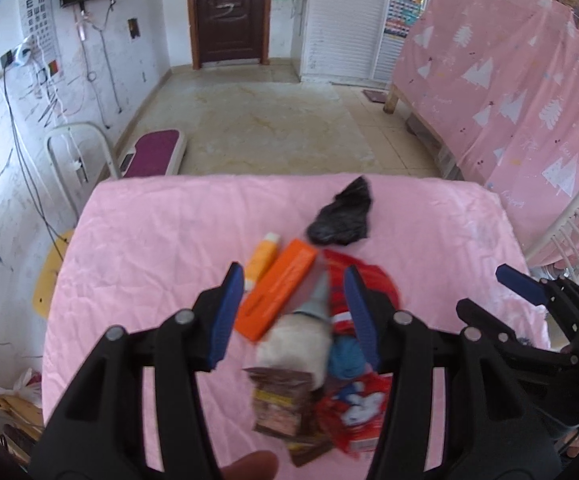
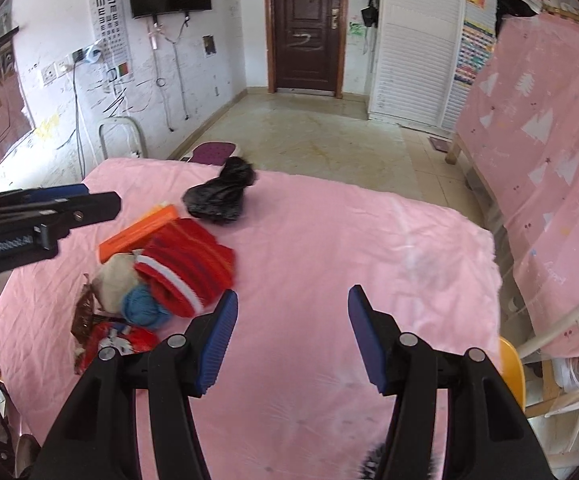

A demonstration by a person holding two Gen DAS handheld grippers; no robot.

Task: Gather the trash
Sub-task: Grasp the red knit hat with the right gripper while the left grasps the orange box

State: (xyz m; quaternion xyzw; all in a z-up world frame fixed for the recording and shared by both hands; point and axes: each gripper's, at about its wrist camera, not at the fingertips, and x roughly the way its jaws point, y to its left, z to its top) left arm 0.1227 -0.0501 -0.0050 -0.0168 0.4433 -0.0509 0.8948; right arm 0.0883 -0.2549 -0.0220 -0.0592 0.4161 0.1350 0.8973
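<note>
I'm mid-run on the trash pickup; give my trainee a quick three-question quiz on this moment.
1. True or false: the left gripper has its fingers shut on the orange box.
2. Which item lies farthest from the grippers on the pink cloth? A) black bag B) blue yarn ball C) brown wrapper
3. Fill in: the right gripper hovers over ____ cloth, holding nothing.

Key: 1 false; 2 A; 3 bare

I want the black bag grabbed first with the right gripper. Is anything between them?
Nothing visible. The right gripper is open over bare pink sheet; the black bag lies ahead-left, the clutter pile off to the left.
</note>
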